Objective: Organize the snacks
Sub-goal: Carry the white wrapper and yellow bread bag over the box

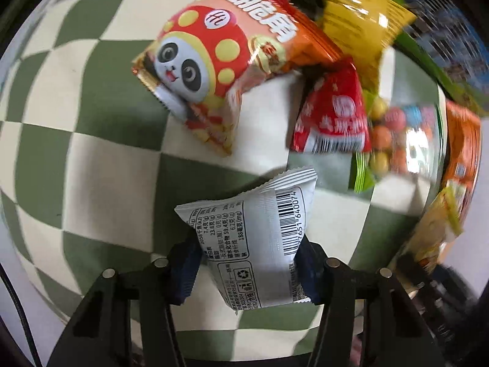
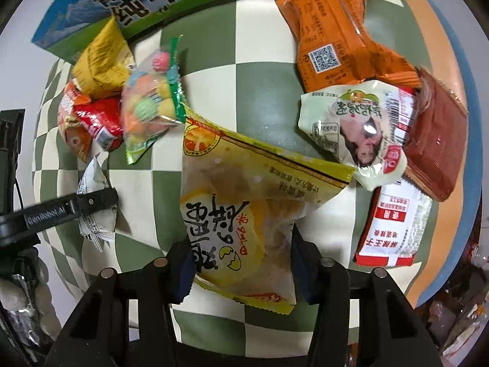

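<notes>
My left gripper (image 1: pixel 247 270) is clamped on a small white packet (image 1: pixel 259 238), its blue pads pressing the packet's two sides; the packet is held clear above the green-and-cream checked cloth (image 1: pixel 91 159), barcode side toward the camera. Beyond it I note an orange panda bag (image 1: pixel 220 70) lying on the cloth, its upper corner overlapped by a yellow bag (image 1: pixel 363 27). Just right of the panda bag lies a small red packet (image 1: pixel 333 116), and touching that a clear bag of coloured sweets (image 1: pixel 400 140); this part of the left view is blurred. A second orange packet sits at the far right edge, details unreadable. My right gripper (image 2: pixel 241 263) is closed on a yellow egg-cake bag (image 2: pixel 244 202), gripped near its lower end, the rest of the bag standing up and away from the fingers above the cloth. From the right view I see the left gripper at the left edge, with the white packet between its fingers. Ahead of it sit the yellow bag, red packet and sweets bag, clustered together in front of a blue-and-green milk carton box (image 2: pixel 137 3). To the right I record an orange QR-code packet (image 2: pixel 336 39), a pale packet with a face printed on it (image 2: pixel 357 128) resting against a brown packet (image 2: pixel 437 143), and a red-and-white packet (image 2: pixel 394 229) nearest me.
</notes>
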The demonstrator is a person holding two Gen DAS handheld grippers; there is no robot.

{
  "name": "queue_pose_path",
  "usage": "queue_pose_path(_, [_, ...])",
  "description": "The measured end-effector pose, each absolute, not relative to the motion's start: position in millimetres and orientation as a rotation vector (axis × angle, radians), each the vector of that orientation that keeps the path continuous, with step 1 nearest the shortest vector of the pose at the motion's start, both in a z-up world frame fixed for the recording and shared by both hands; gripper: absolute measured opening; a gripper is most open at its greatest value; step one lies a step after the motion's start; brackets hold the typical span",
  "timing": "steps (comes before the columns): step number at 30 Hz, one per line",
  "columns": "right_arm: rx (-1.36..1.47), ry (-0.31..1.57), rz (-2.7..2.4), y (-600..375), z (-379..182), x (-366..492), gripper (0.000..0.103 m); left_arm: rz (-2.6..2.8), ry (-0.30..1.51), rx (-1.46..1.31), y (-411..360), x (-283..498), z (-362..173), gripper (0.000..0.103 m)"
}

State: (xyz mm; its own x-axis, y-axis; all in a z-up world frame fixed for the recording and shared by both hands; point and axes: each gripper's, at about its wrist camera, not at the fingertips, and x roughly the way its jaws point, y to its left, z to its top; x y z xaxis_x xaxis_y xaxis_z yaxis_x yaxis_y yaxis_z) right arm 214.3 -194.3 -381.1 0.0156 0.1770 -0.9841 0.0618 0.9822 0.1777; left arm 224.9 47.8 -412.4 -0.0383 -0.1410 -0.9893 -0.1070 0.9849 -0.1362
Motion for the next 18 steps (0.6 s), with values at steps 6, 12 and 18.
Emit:
queue_pose_path(6, [0.248, 1.539, 0.132, -200.5, -359.2, 195.6, 0.051, -0.069, 1.576, -0.112, 27.8, 186.9, -388.0, 0.052])
queue_pose_path(12, [0.307, 1.465, 0.198, -209.1, -309.2, 198.8, 0.05, -0.161, 1.482, -0.146, 3.0, 191.8, -326.0, 0.052])
queue_pose_path(18, [0.32, 1.316, 0.258, -217.8, -234.5, 250.4, 0.05, -0.253, 1.308, -0.132, -31.4, 260.8, -237.9, 0.052])
